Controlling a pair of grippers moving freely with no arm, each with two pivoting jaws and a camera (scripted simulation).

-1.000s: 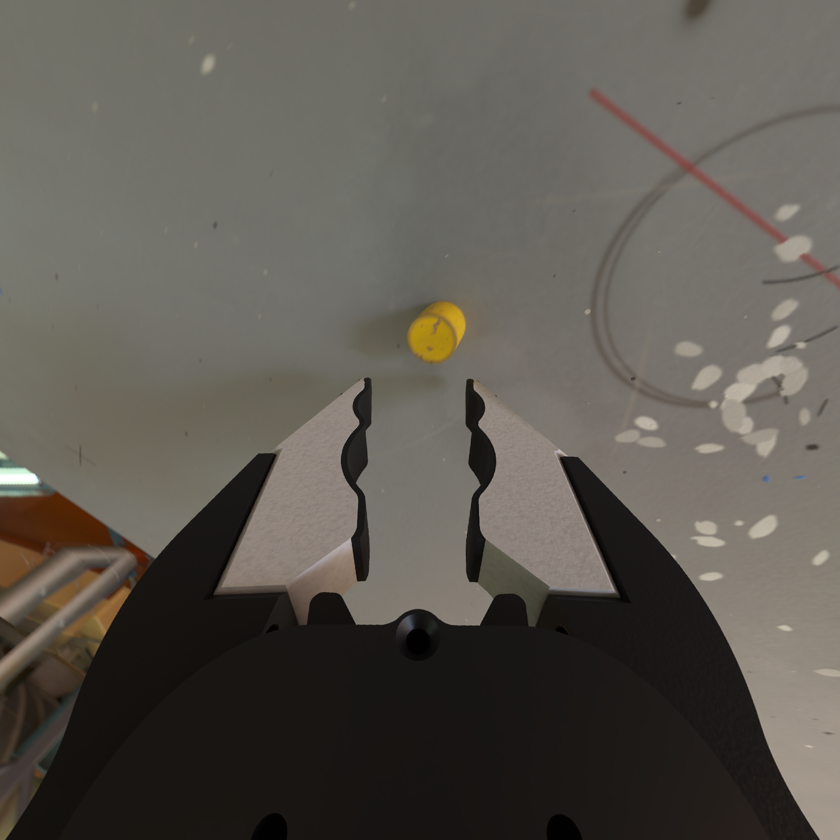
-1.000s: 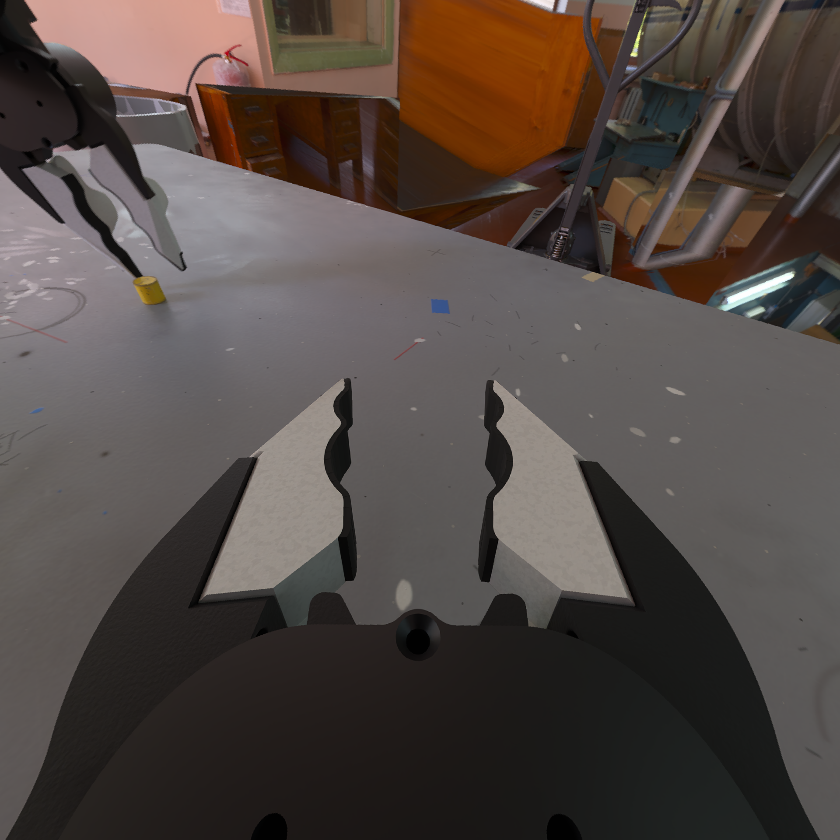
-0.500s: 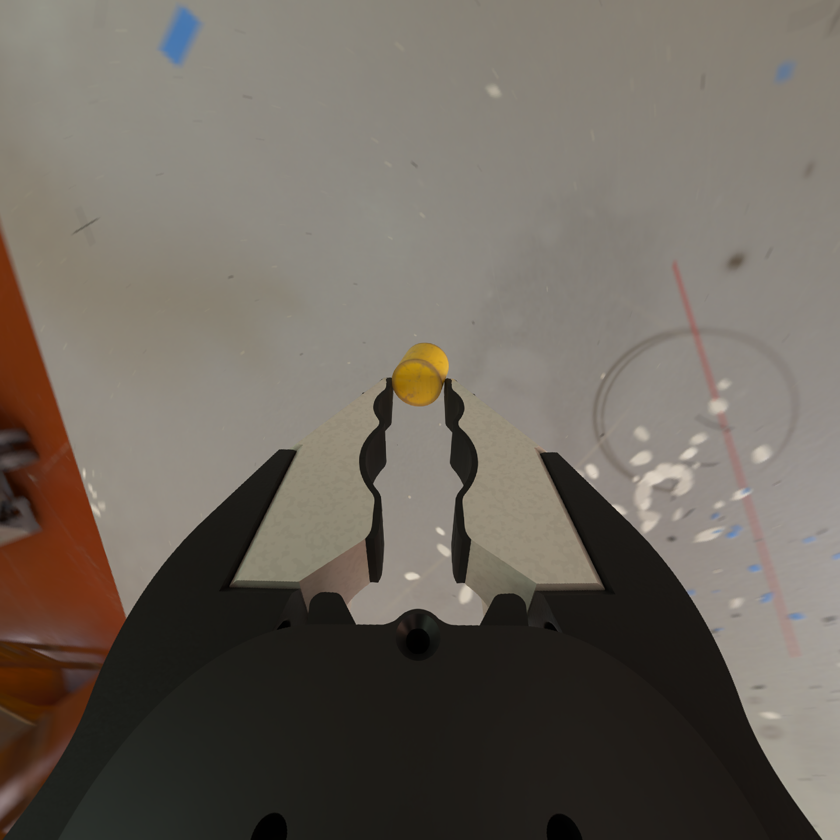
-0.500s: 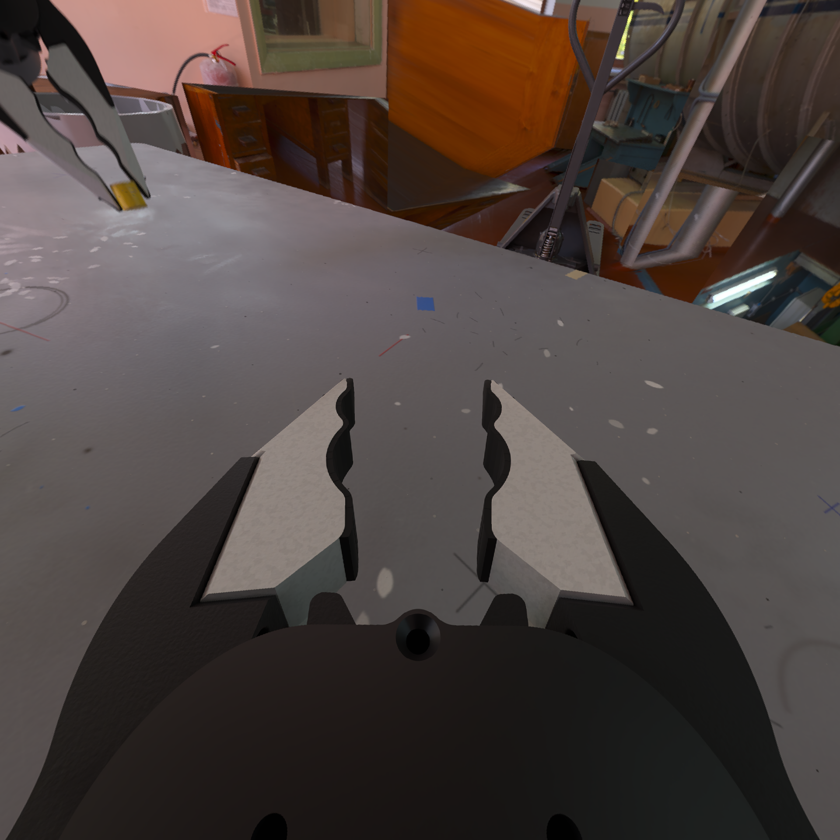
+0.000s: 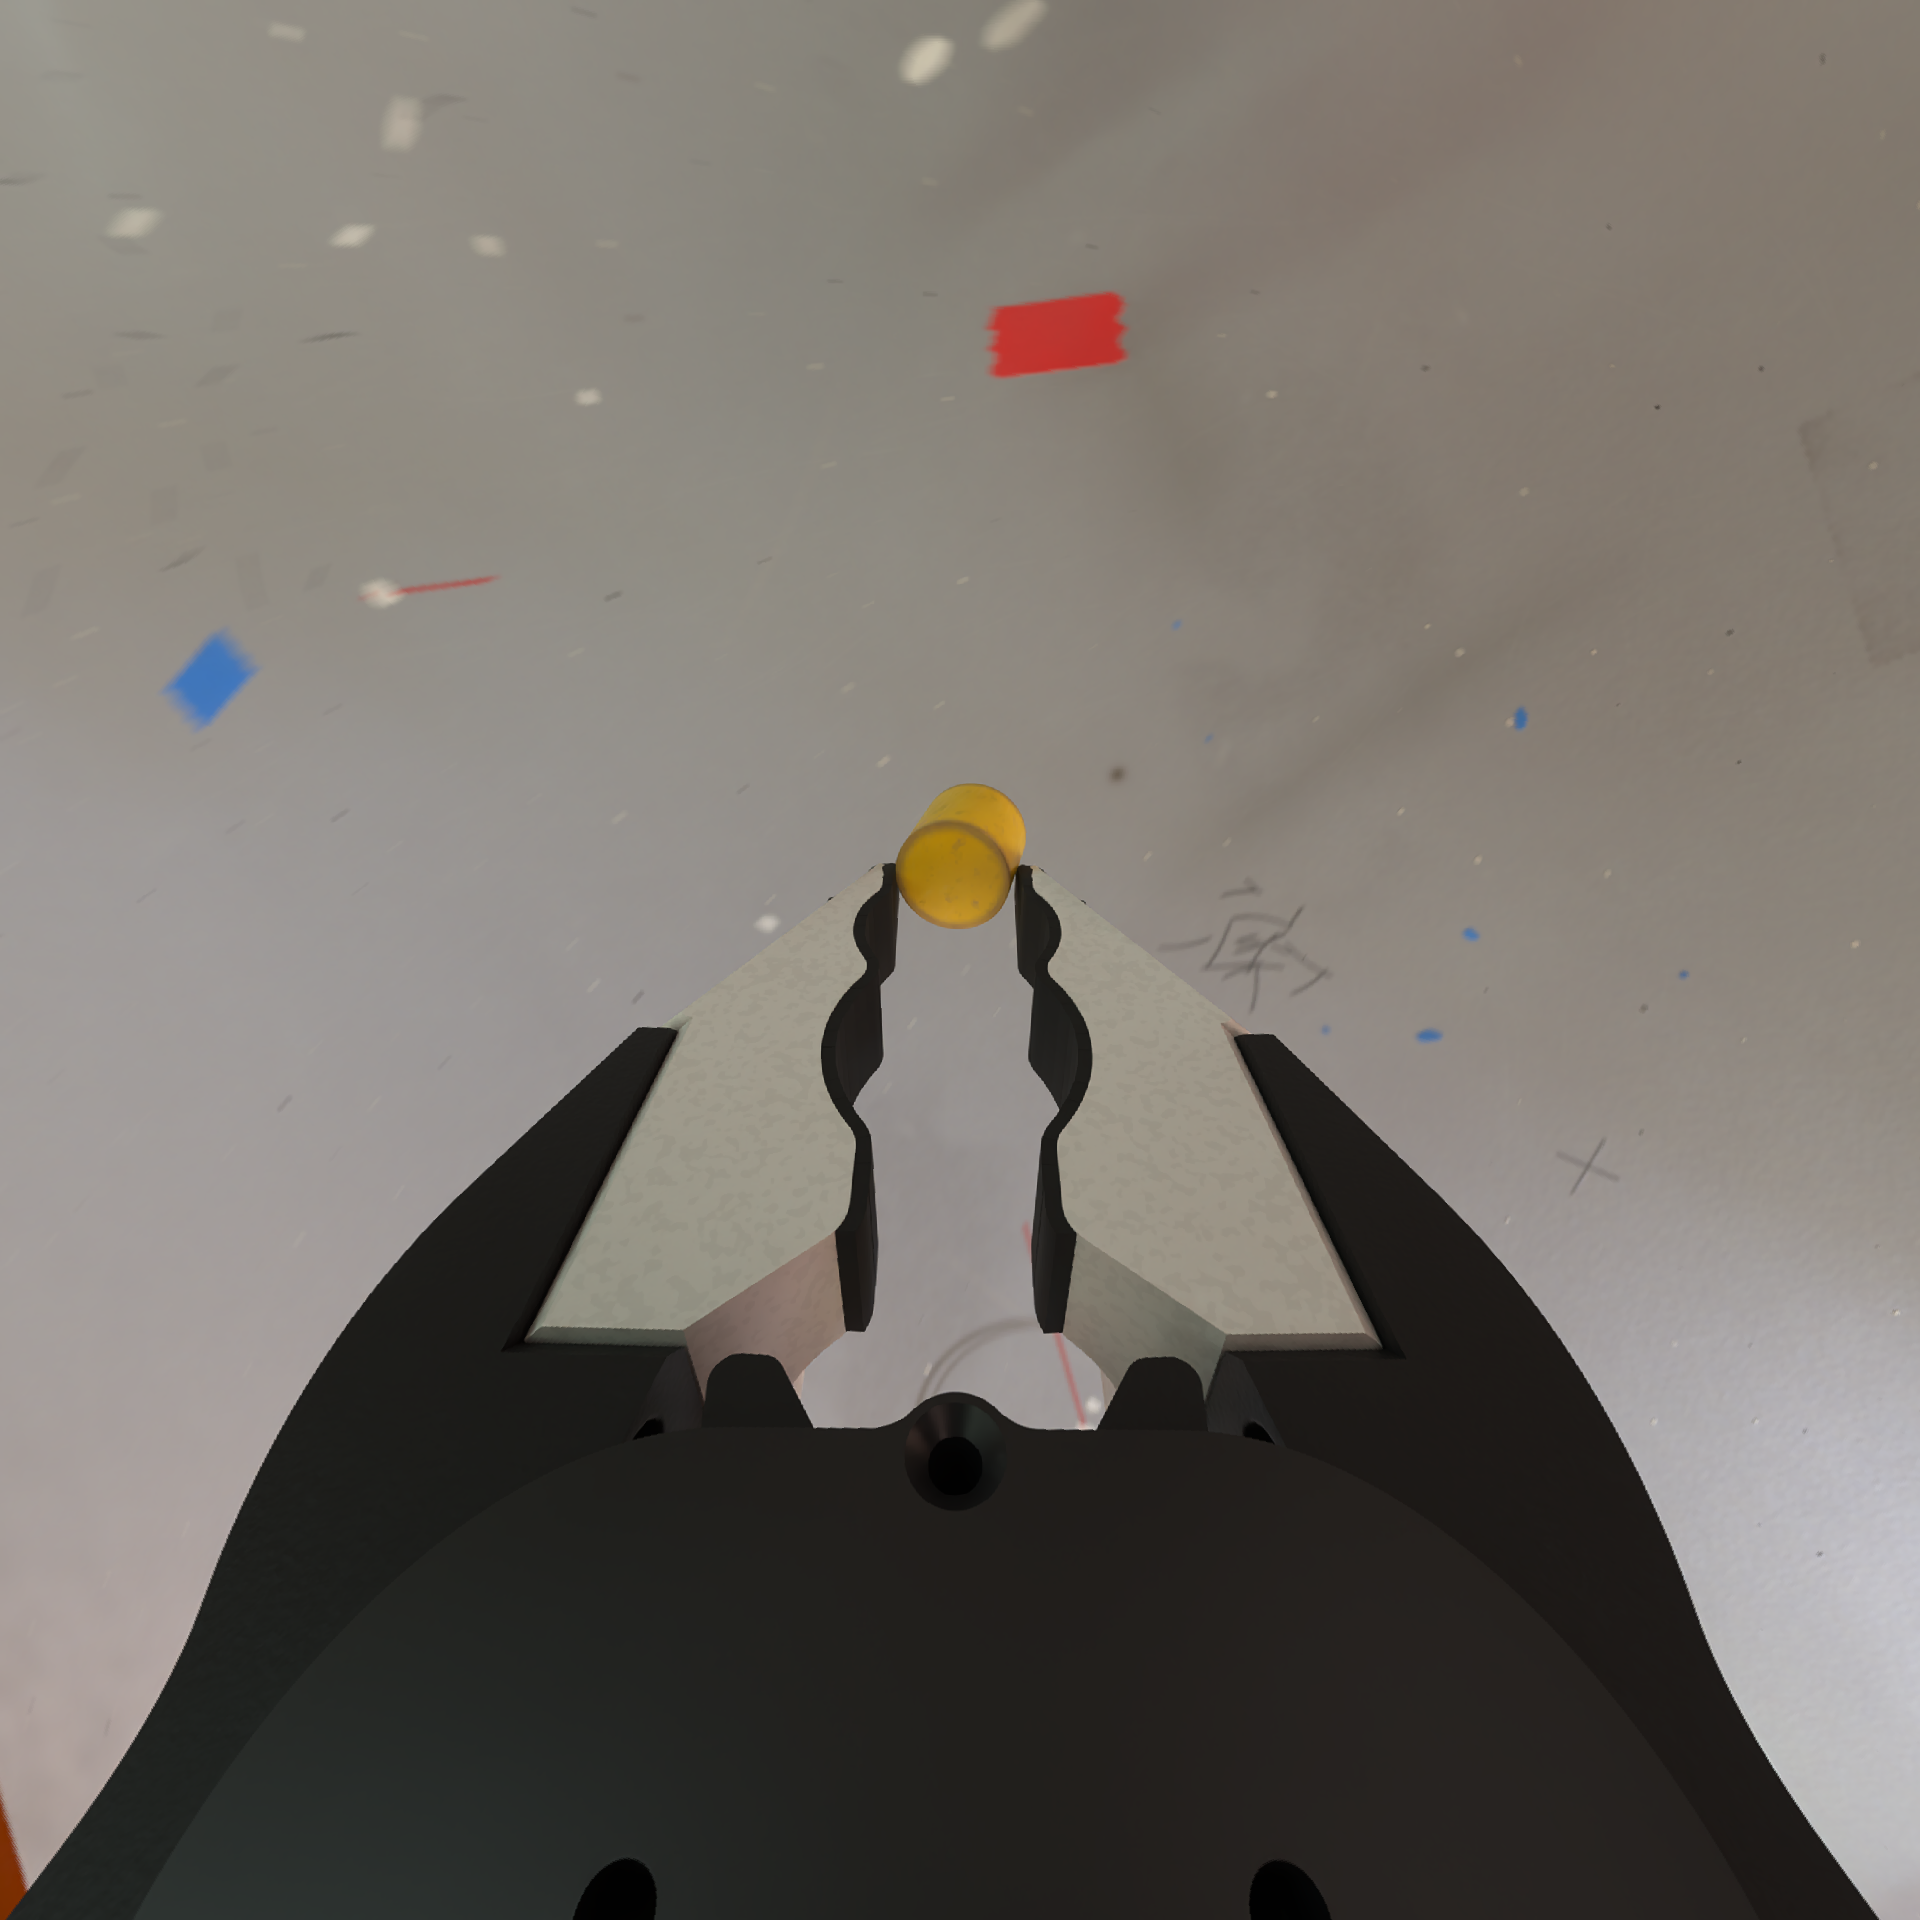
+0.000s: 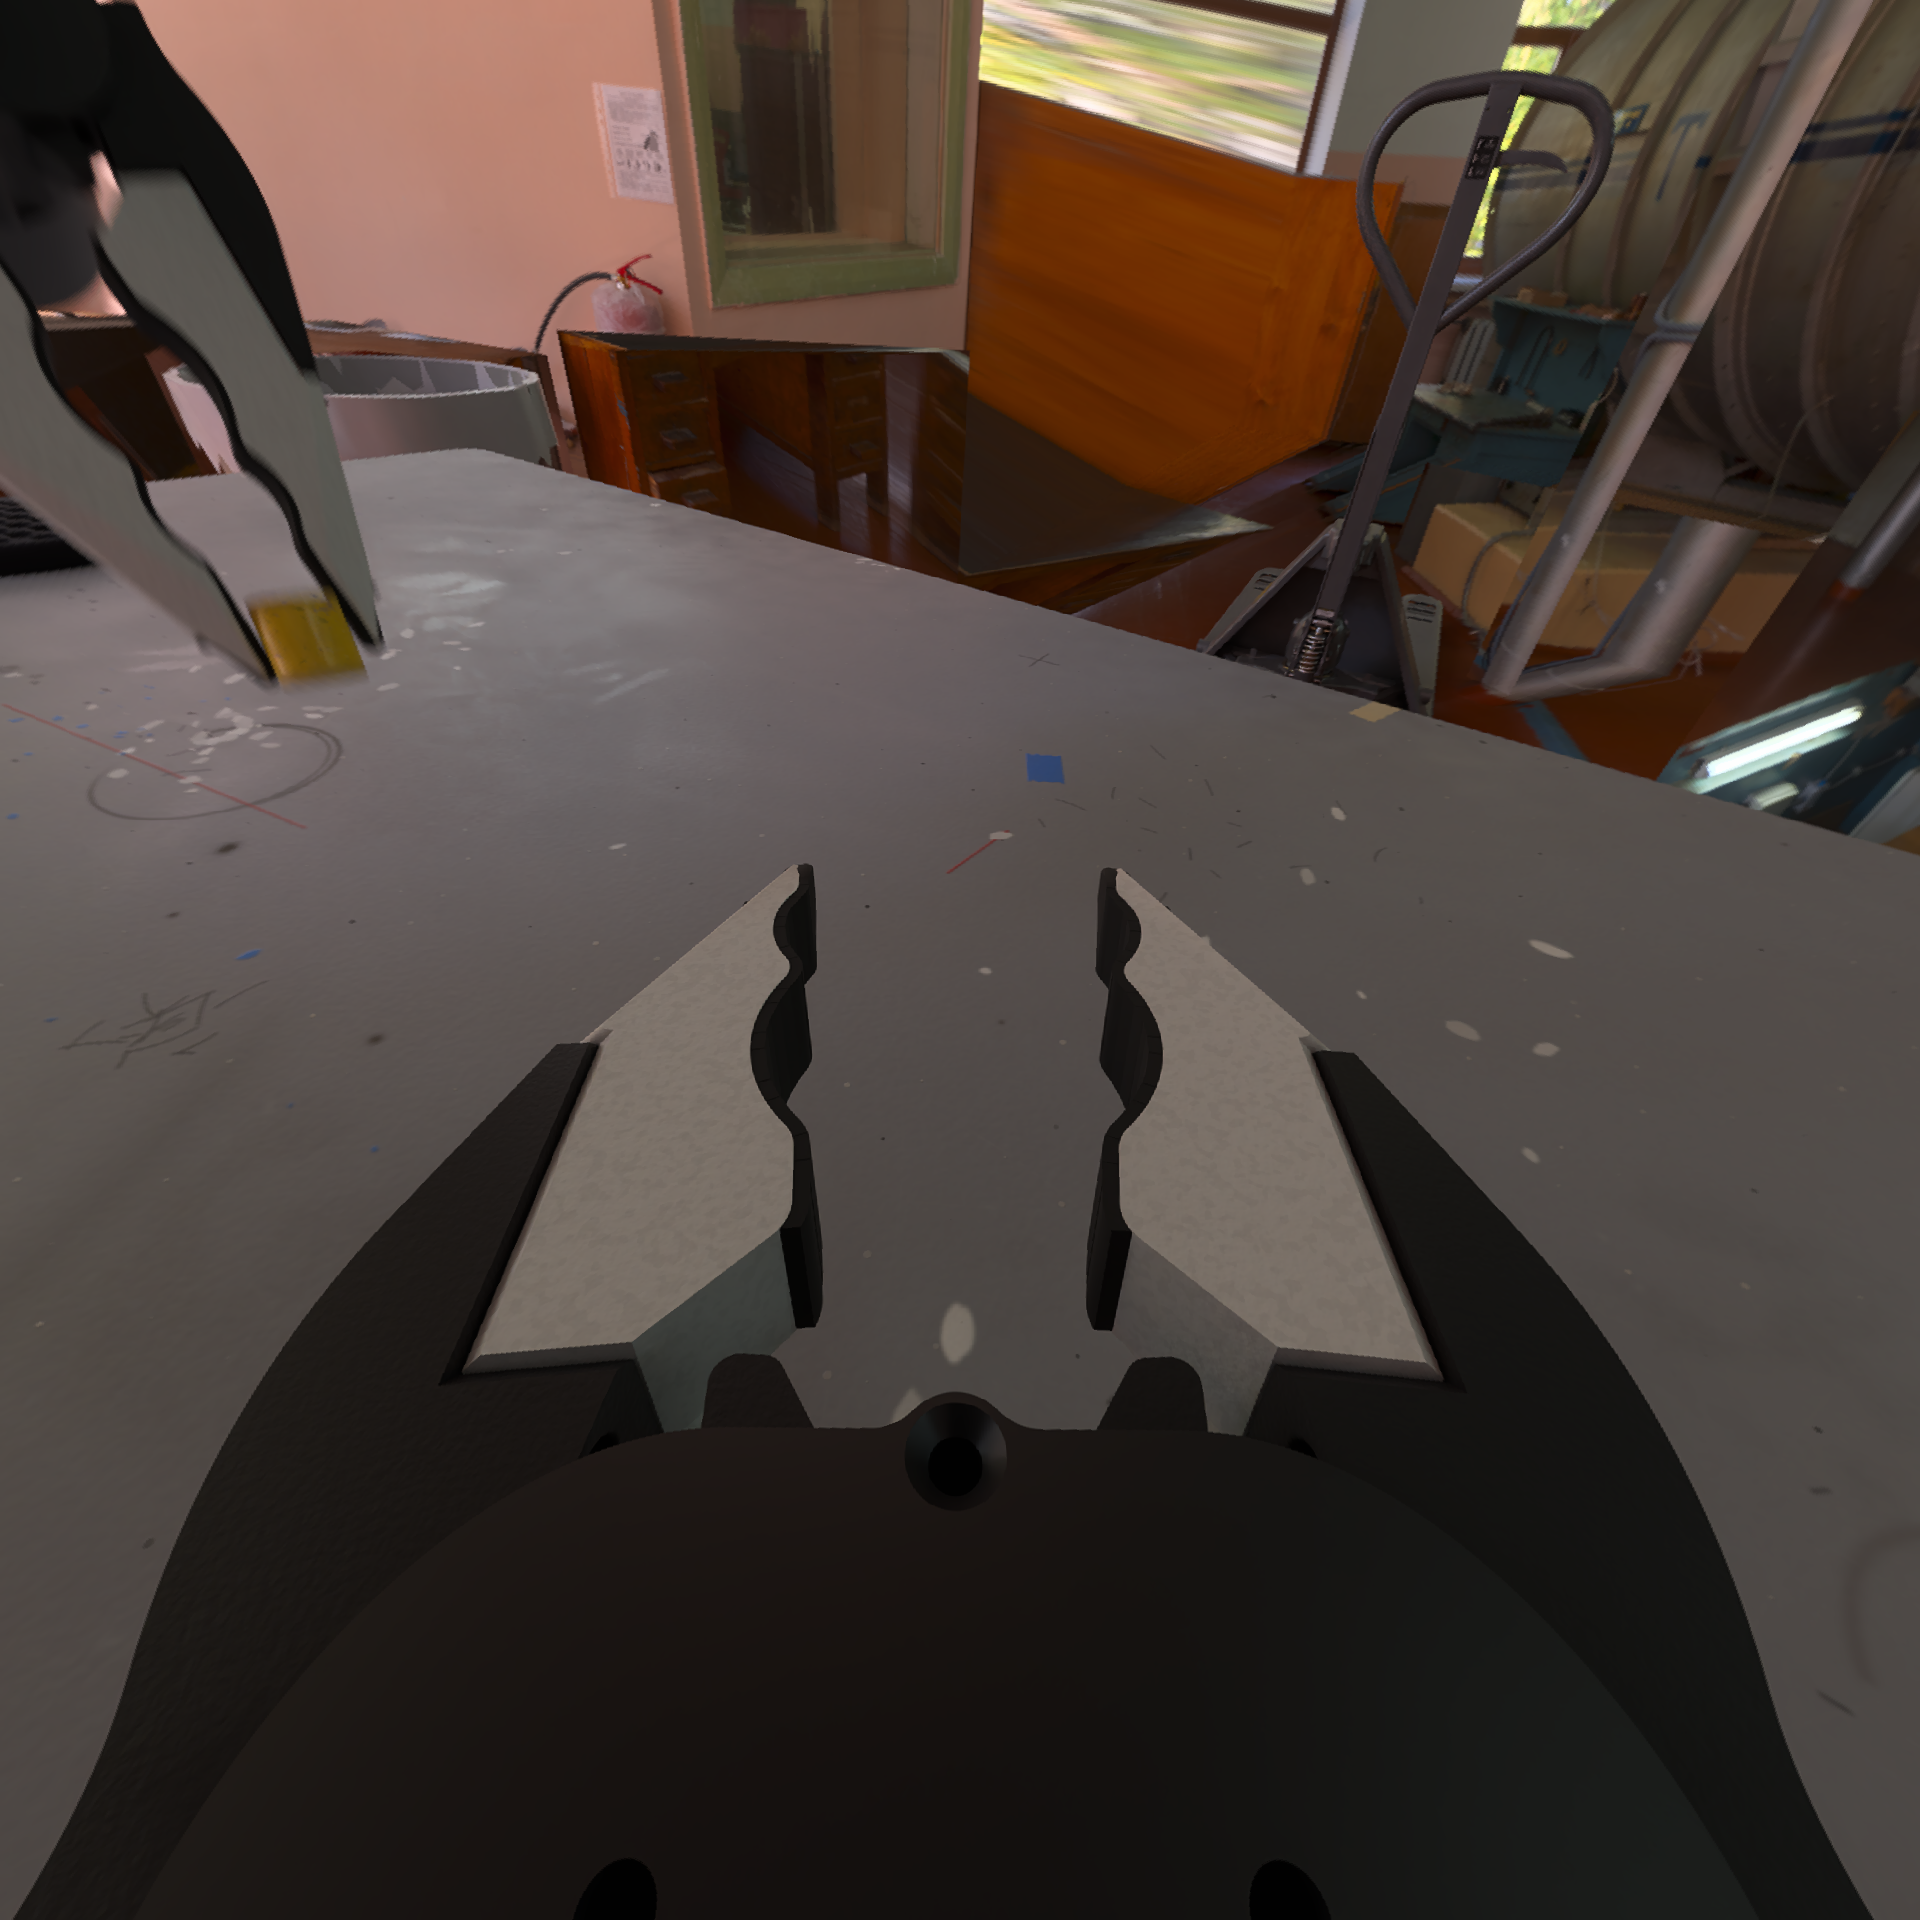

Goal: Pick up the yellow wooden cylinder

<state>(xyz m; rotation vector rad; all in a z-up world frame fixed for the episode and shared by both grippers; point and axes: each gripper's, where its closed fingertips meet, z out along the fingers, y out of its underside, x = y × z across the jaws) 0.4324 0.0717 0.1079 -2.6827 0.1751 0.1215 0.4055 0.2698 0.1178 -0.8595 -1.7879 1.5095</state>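
The yellow wooden cylinder [image 5: 961,857] is pinched between the fingertips of my left gripper [image 5: 956,878], which is shut on it and holds it well above the grey table [image 5: 1351,623]. In the right wrist view the same cylinder [image 6: 307,639] hangs between the left gripper's fingers [image 6: 312,468] at the upper left, clear of the tabletop. My right gripper [image 6: 956,883] is open and empty, low over the grey table [image 6: 623,831] near its middle.
Tape marks lie on the table: a red patch [image 5: 1055,332], a blue square [image 5: 211,677] also in the right wrist view [image 6: 1044,767], a drawn circle [image 6: 213,769]. Beyond the far table edge stand a pallet jack [image 6: 1382,499] and wooden furniture [image 6: 790,436].
My left gripper closed on the cylinder and lifted it off the table, then kept rising and moving across it. My right gripper stayed open, its view tilting slightly.
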